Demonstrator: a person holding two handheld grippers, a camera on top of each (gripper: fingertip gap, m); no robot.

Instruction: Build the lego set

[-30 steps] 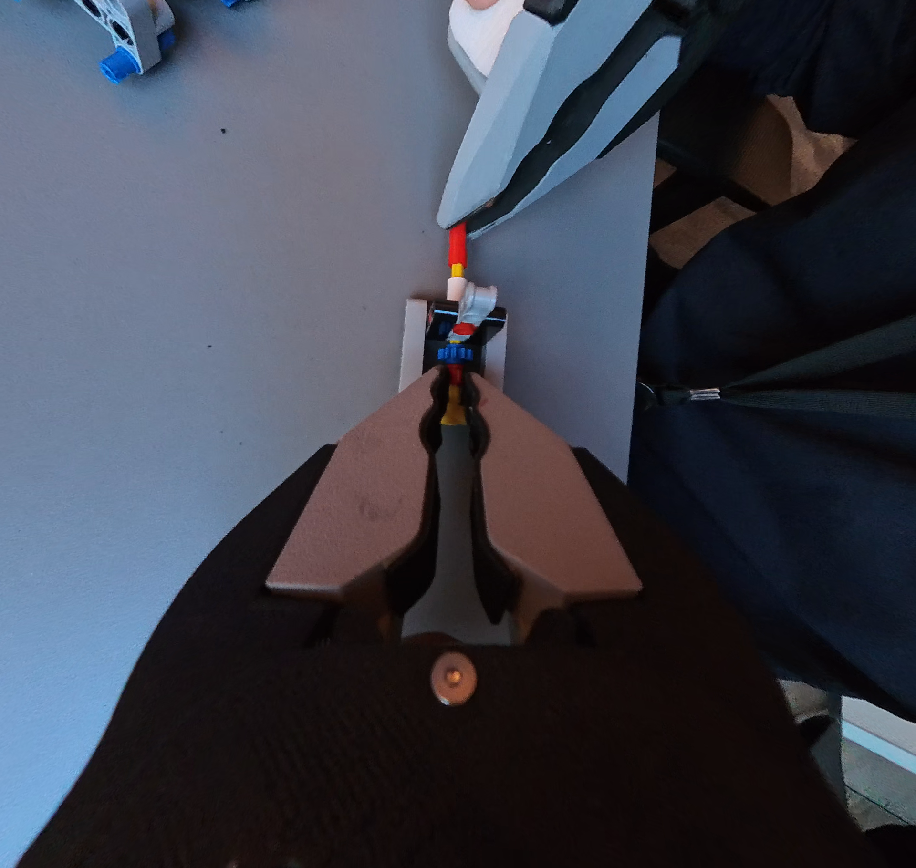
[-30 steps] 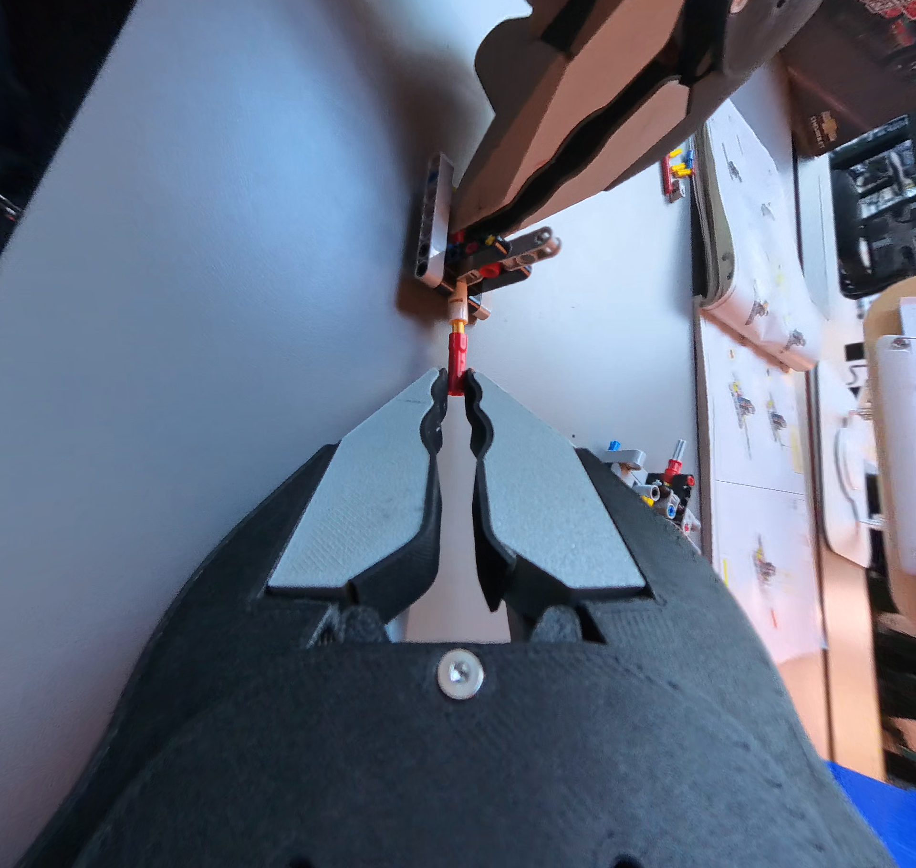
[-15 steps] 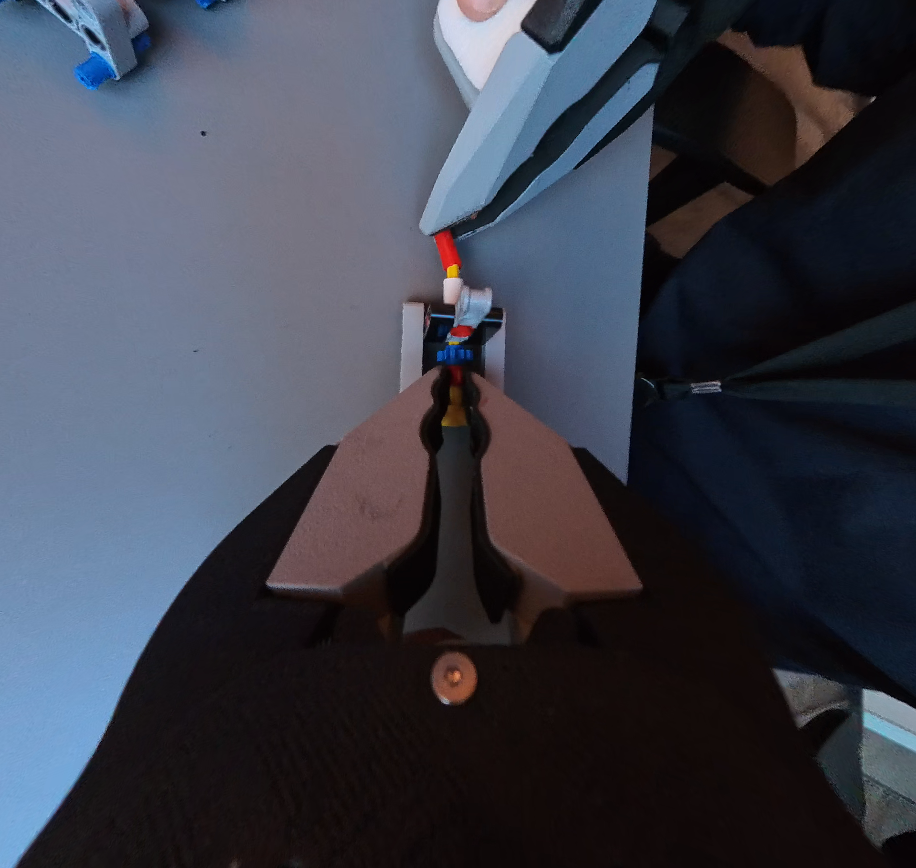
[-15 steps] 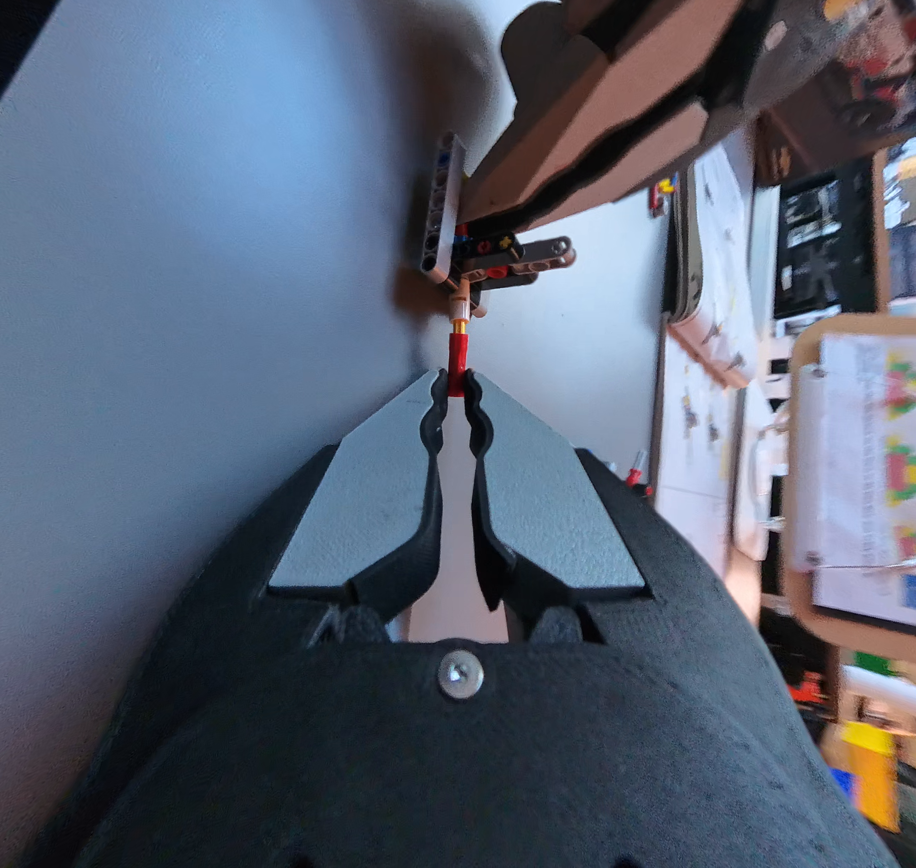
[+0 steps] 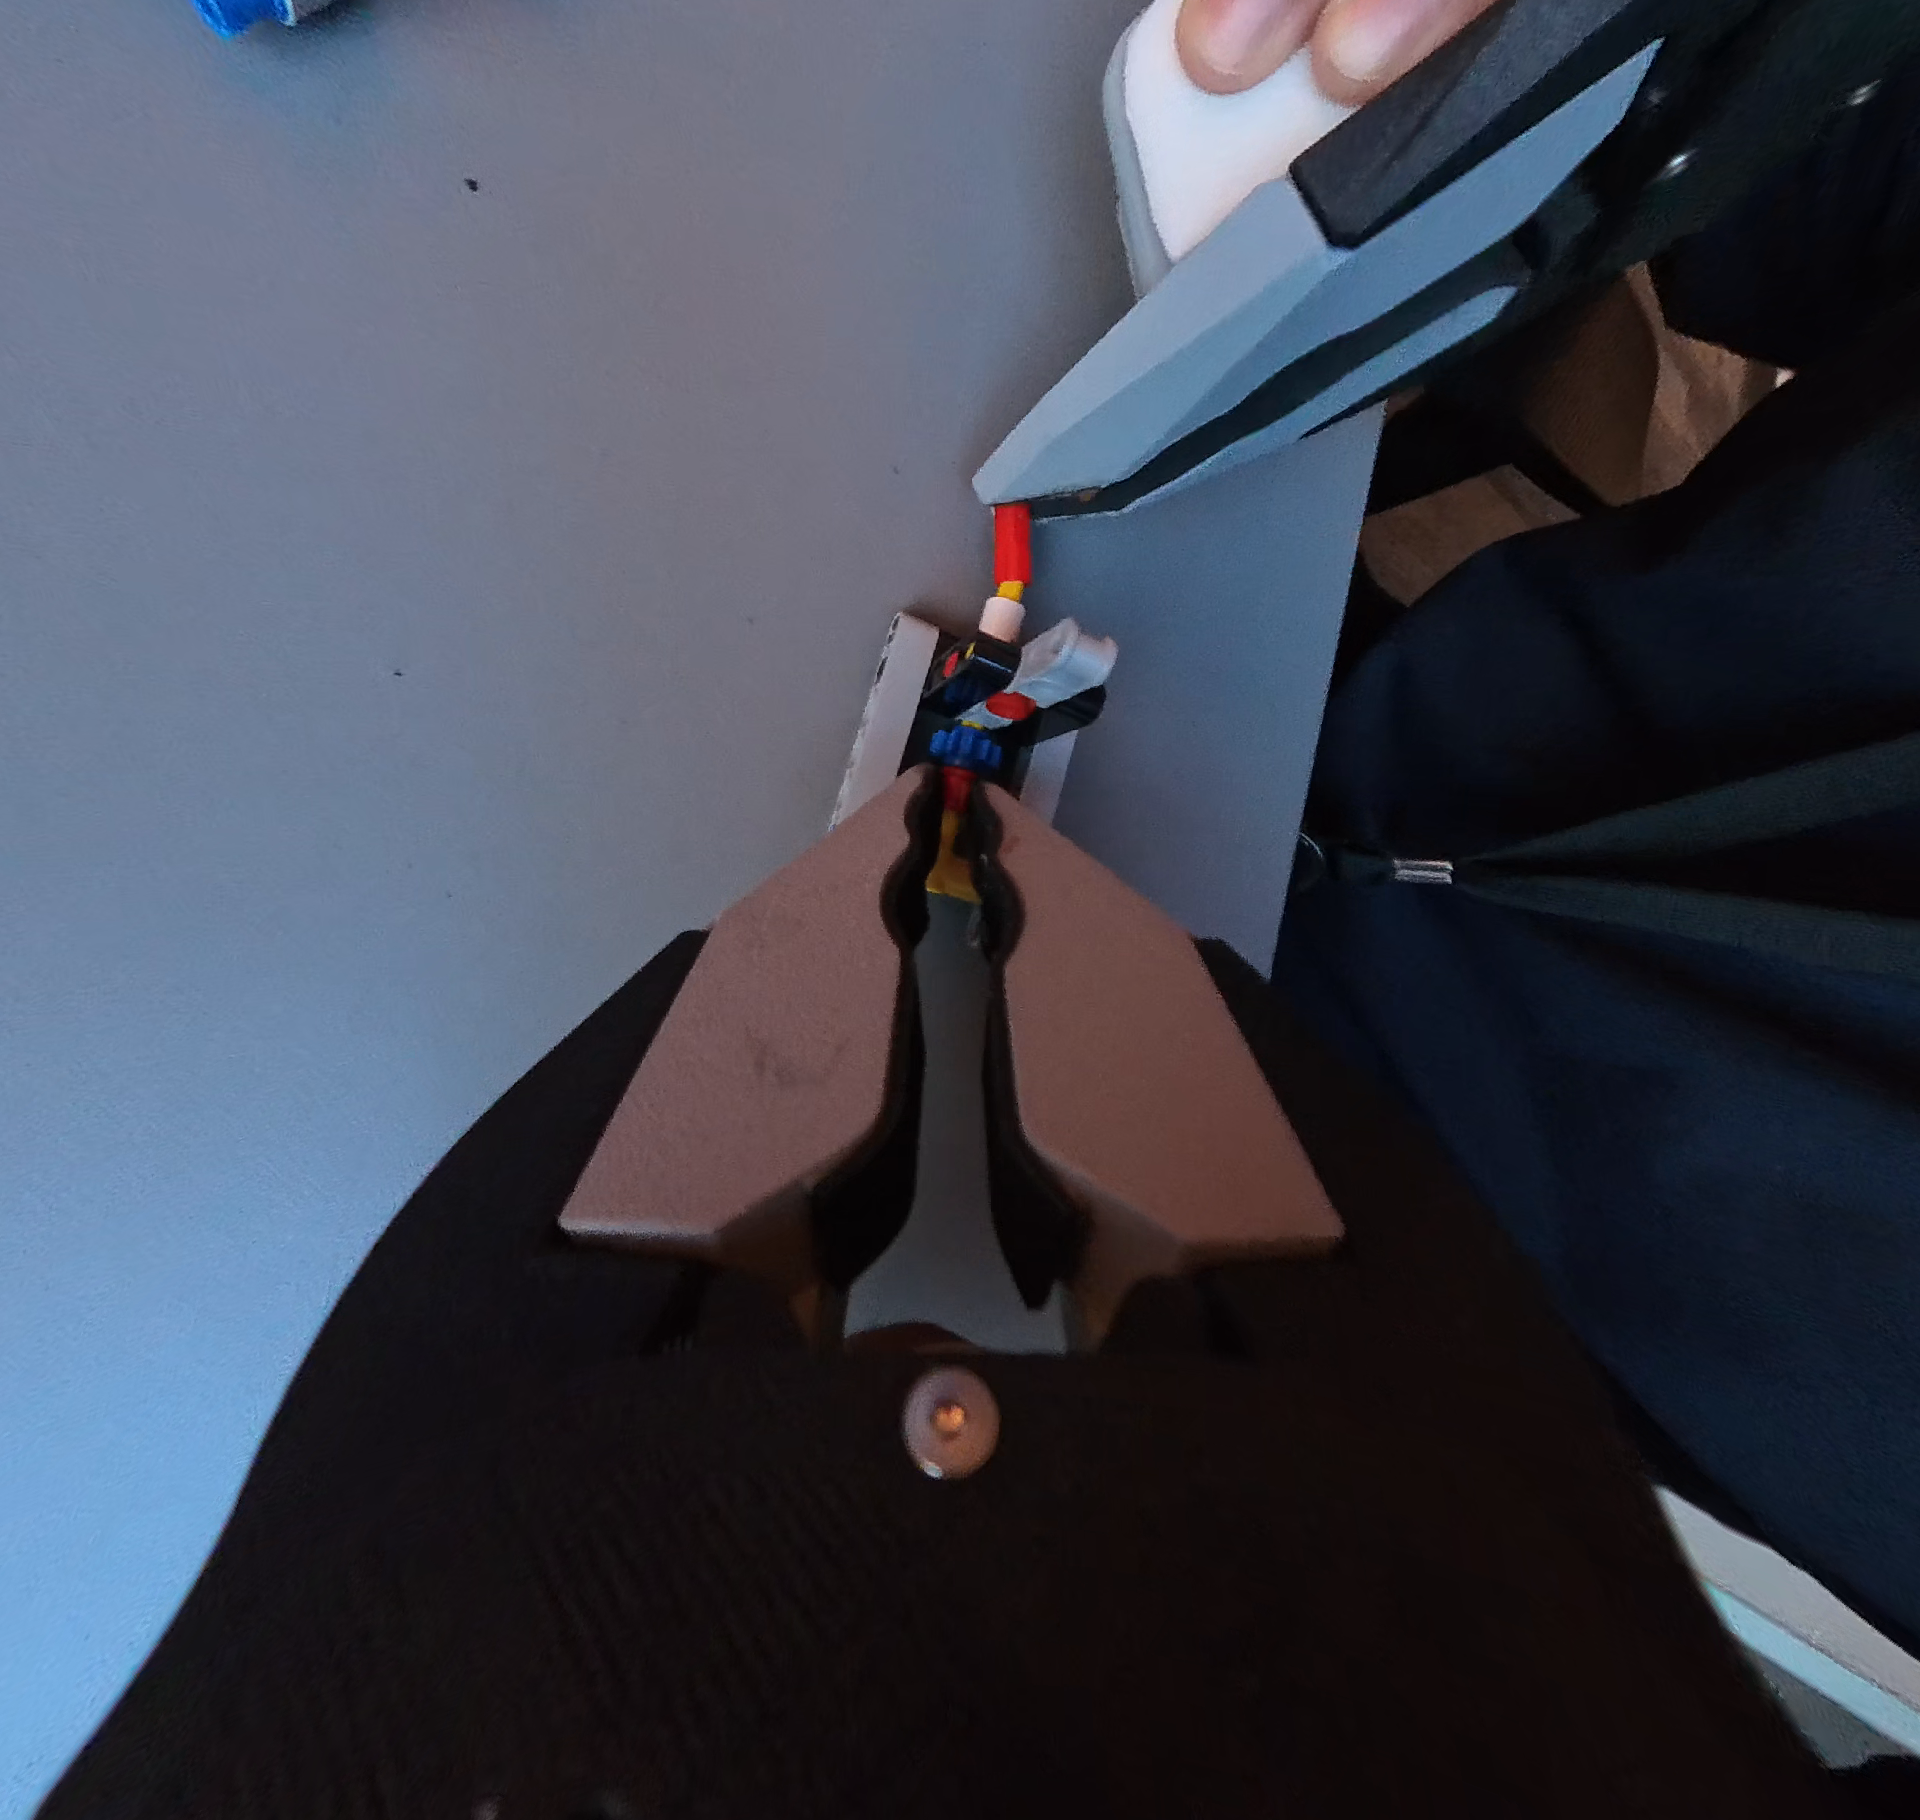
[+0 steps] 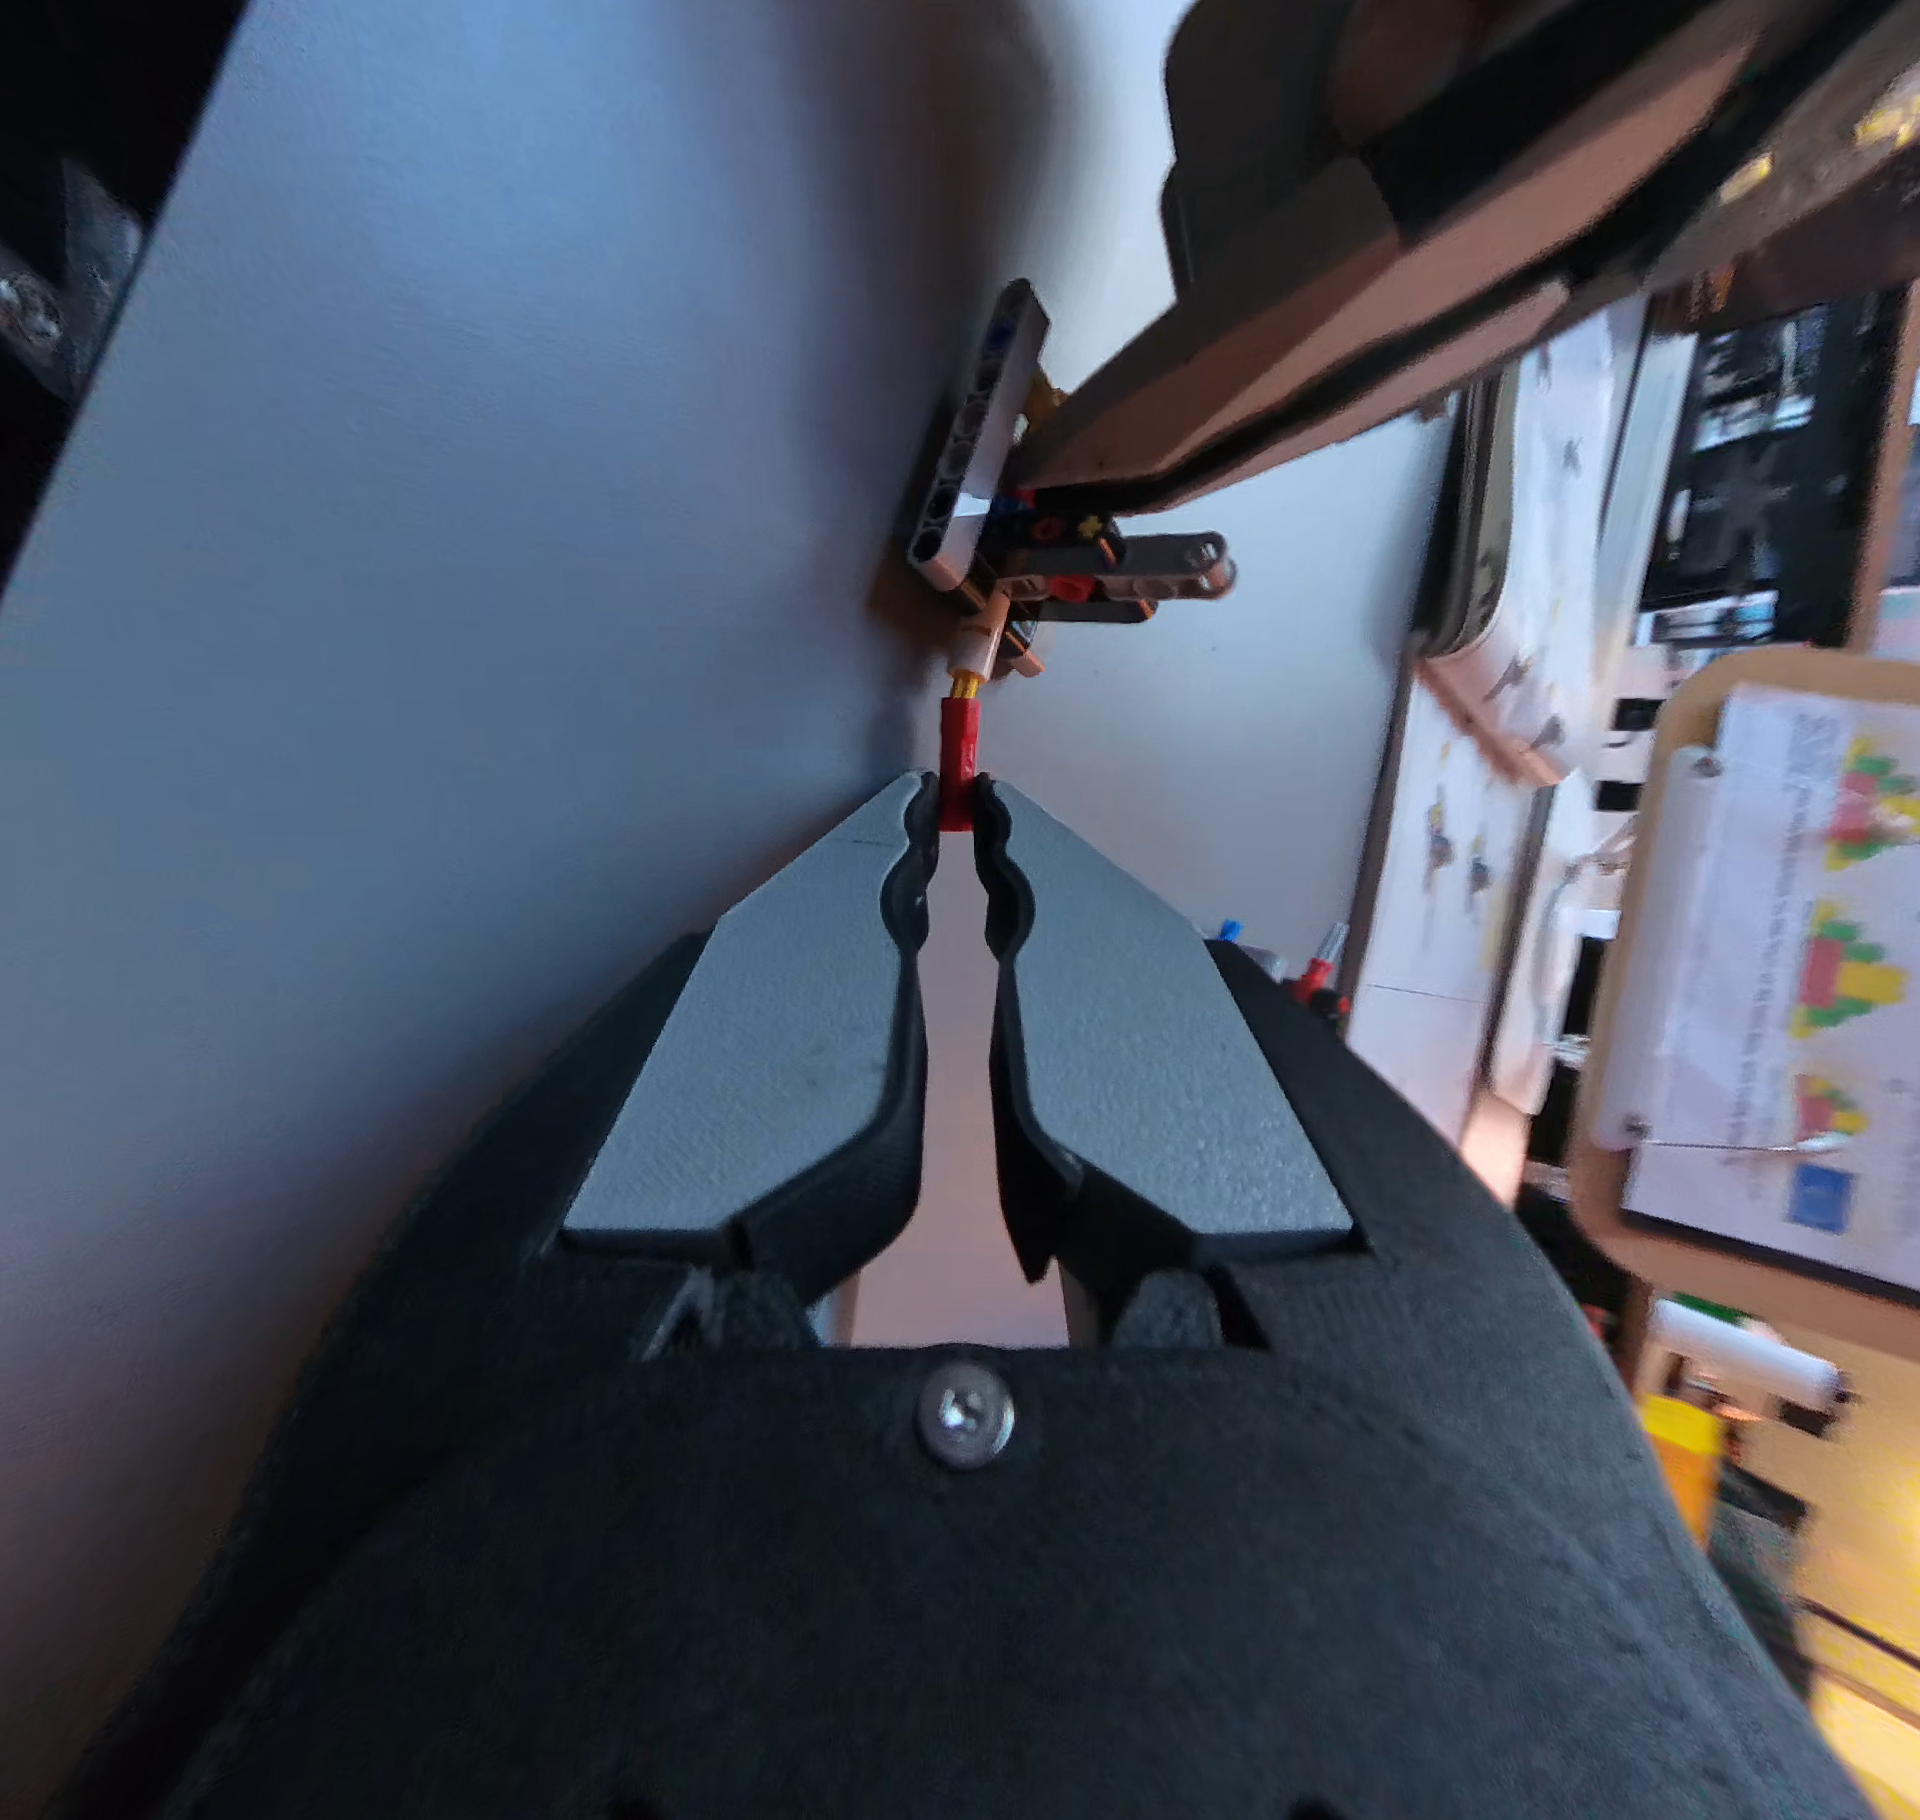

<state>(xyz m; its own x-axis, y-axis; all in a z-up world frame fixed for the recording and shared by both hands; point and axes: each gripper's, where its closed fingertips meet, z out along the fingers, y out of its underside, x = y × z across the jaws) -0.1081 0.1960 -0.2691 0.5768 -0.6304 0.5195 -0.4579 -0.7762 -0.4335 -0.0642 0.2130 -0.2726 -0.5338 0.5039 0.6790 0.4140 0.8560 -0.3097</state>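
Right now my right claw is clamped on the red sleeve and my left claw grips the small brick assembly on the grey bench, yellow axle running straight between them.

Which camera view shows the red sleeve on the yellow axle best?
The right wrist view: the red sleeve sits centred, clamped at the right gripper jaws. The left wrist view shows it farther off, its end hidden in those jaws.
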